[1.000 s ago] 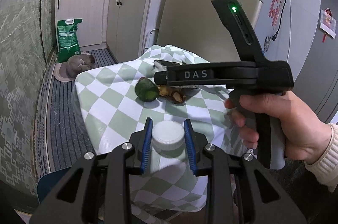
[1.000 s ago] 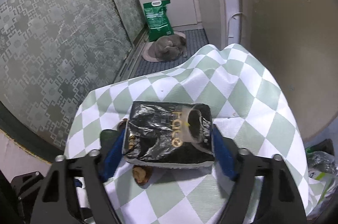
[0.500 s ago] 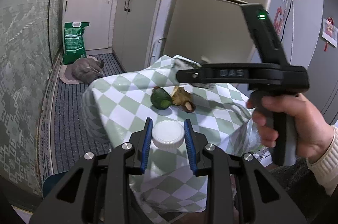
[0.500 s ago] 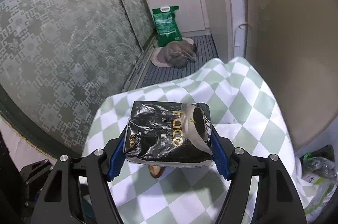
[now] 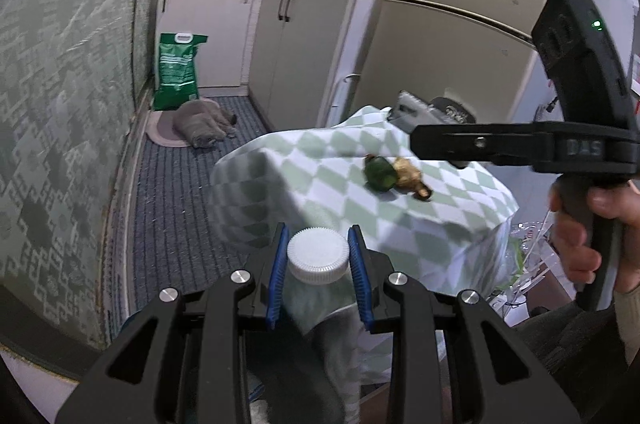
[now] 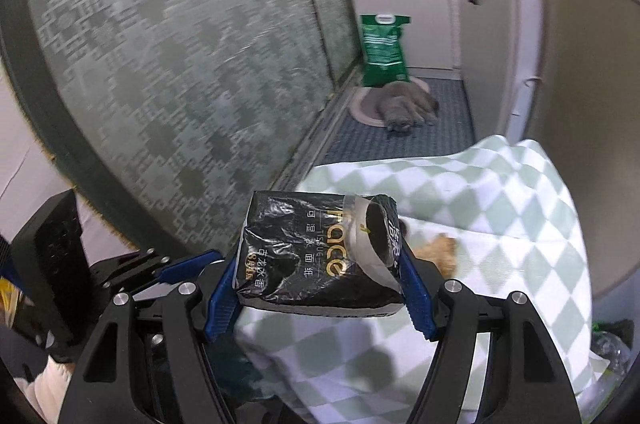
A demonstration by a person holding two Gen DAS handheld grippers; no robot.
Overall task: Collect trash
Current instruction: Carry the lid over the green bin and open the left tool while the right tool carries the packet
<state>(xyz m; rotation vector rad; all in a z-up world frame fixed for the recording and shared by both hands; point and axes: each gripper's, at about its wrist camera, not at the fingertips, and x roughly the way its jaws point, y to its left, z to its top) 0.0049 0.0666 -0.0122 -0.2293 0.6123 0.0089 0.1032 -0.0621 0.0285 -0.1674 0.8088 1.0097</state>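
My left gripper is shut on a clear plastic bottle, its blue pads against the neck under the white cap. My right gripper is shut on a black tissue pack, held above the green-and-white checked tablecloth. In the left wrist view the same pack shows at the far side of the table, with the right gripper's black body and a hand on its grip. A green fruit scrap and brown peels lie on the cloth.
A grey cat lies on a floor mat beside a green bag. White cabinets and a fridge stand behind the table. A patterned glass wall runs along the left. Clear plastic bags sit by the table's right side.
Both grippers have drawn back from the table and risen, each still holding its item. The tissue pack has come up off the cloth. The scraps on the table look farther away.
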